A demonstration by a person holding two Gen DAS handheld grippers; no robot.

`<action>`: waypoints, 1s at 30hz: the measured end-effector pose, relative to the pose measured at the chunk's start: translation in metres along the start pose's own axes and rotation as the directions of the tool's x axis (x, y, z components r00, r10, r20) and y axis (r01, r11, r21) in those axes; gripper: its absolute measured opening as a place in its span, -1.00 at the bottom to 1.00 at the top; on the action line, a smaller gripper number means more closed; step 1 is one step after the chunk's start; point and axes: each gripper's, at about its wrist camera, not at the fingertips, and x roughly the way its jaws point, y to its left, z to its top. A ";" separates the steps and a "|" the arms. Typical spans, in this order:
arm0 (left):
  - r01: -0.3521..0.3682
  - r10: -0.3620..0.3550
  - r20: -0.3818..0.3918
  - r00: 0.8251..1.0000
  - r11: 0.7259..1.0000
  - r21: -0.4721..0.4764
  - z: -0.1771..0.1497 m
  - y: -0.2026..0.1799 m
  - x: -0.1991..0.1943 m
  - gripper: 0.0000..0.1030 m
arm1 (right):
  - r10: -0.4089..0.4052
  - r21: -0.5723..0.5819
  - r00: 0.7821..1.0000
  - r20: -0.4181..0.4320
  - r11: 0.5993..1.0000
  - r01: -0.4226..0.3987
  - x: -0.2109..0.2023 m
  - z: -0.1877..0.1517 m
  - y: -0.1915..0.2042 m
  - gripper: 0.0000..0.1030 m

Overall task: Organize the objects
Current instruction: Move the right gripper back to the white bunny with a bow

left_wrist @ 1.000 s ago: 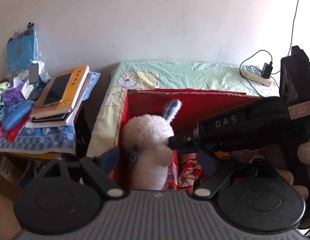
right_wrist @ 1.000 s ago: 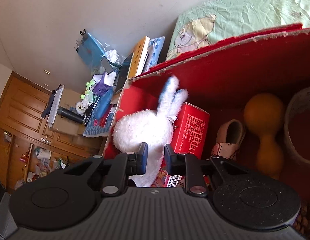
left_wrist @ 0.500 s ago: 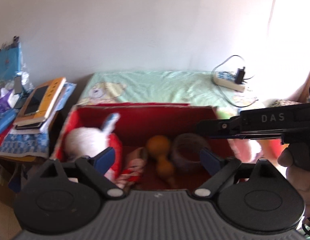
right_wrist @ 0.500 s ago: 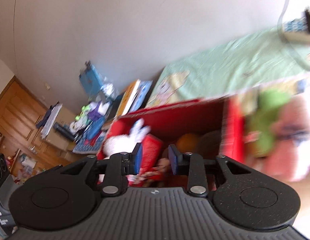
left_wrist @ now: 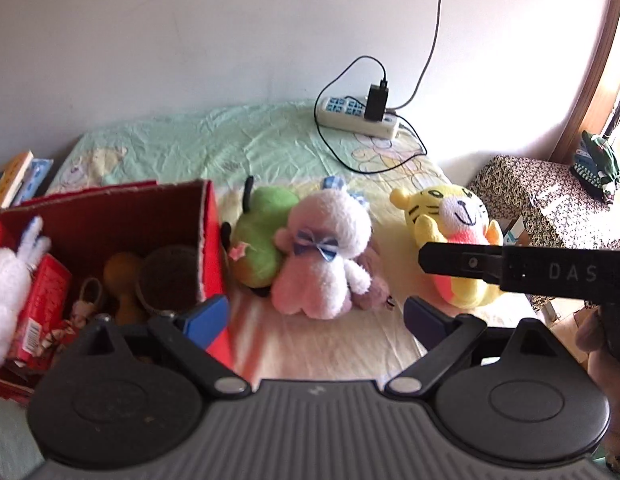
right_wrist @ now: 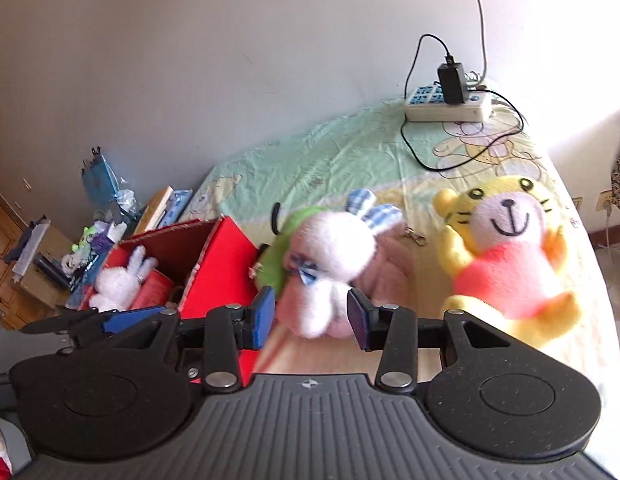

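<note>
A red cardboard box (left_wrist: 207, 232) stands on the bed at the left. In it lie a white bunny (left_wrist: 9, 280), a red packet, a brown gourd and a round container. Right of the box lie a green plush (left_wrist: 261, 236), a pink rabbit plush (left_wrist: 326, 248) and a yellow tiger plush (left_wrist: 458, 216). My left gripper (left_wrist: 316, 316) stands open, short of the pink rabbit. My right gripper (right_wrist: 312, 316) has its jaws opening; the pink rabbit (right_wrist: 330, 256) lies just beyond the tips, not pressed. The tiger (right_wrist: 506, 256) lies to its right, the box (right_wrist: 225, 264) to its left.
A white power strip (left_wrist: 358, 114) with a black charger and cables lies at the bed's far end by the wall. Books and clutter (right_wrist: 157, 208) are stacked on a side table left of the bed. A patterned stool (left_wrist: 522, 192) stands beyond the bed's right edge.
Both grippers swung right, away from the box toward the plush toys on the bed. The right jaws, shut a second ago, now stand apart. The white bunny stays in the box.
</note>
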 end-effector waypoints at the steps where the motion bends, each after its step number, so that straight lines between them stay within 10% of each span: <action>1: -0.009 0.009 -0.024 1.000 1.000 -0.011 -0.001 -0.003 0.007 0.84 | 0.002 0.006 1.000 -0.009 1.000 -0.002 0.001 -0.001 -0.004 -0.14; 30: -0.144 0.162 -0.193 0.968 0.984 0.101 -0.006 -0.029 0.074 0.86 | -0.028 0.088 0.994 -0.104 0.995 0.038 0.028 -0.009 -0.021 -0.15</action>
